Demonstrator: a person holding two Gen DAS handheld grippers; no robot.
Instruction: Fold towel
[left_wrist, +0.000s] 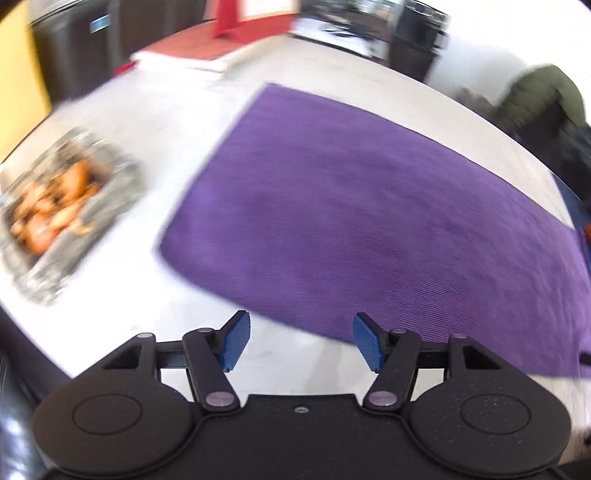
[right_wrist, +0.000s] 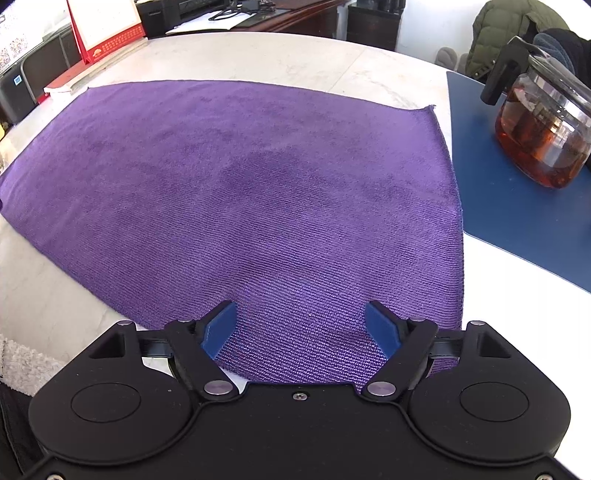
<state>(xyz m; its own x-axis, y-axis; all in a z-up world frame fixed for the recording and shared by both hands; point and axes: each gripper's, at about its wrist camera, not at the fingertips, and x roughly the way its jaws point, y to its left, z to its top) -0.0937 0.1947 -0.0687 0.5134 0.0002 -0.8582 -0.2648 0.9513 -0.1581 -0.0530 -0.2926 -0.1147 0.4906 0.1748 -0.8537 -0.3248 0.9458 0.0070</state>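
Note:
A purple towel (left_wrist: 369, 218) lies spread flat on the white marble table (left_wrist: 122, 266). It also shows in the right wrist view (right_wrist: 240, 192), filling the middle. My left gripper (left_wrist: 301, 341) is open and empty, just above the towel's near edge toward its left corner. My right gripper (right_wrist: 301, 328) is open and empty, over the towel's near edge toward its right corner. The left wrist view is blurred by motion.
A foil tray of orange food (left_wrist: 62, 206) sits left of the towel. A glass teapot of dark tea (right_wrist: 543, 122) stands on a blue mat (right_wrist: 517, 206) right of the towel. A red desk calendar (right_wrist: 107, 33) and a book stand at the far left.

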